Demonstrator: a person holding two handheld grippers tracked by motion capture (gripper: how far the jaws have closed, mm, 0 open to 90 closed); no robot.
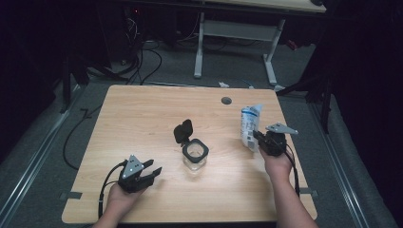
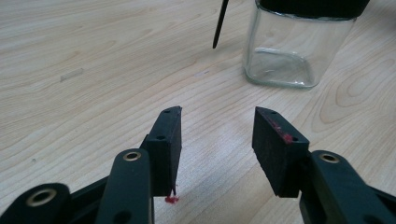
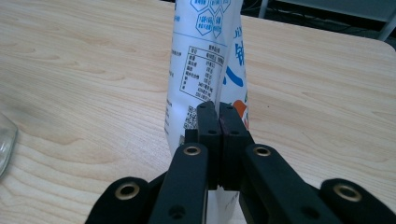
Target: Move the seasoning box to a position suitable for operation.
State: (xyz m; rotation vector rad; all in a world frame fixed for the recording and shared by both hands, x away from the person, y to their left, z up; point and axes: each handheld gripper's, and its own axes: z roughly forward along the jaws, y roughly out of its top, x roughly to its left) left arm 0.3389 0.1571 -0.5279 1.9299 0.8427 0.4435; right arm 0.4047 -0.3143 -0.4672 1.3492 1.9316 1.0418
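Observation:
A clear square glass jar (image 1: 195, 155) stands near the table's middle, its black hinged lid (image 1: 183, 130) flipped up behind it. The jar (image 2: 294, 44) looks empty in the left gripper view. My left gripper (image 1: 153, 170) is open, low over the table to the jar's front left, with nothing between its fingers (image 2: 168, 140). A white and blue pouch (image 1: 249, 126) stands upright at the right. My right gripper (image 1: 257, 137) is shut on the pouch's lower edge (image 3: 205, 70), the jaws pressed together on the thin material.
The wooden table (image 1: 142, 114) has a round cable hole (image 1: 226, 100) near its far edge. Beyond it are cables on the floor and the white legs of another desk (image 1: 199, 47). Bare table lies to the left.

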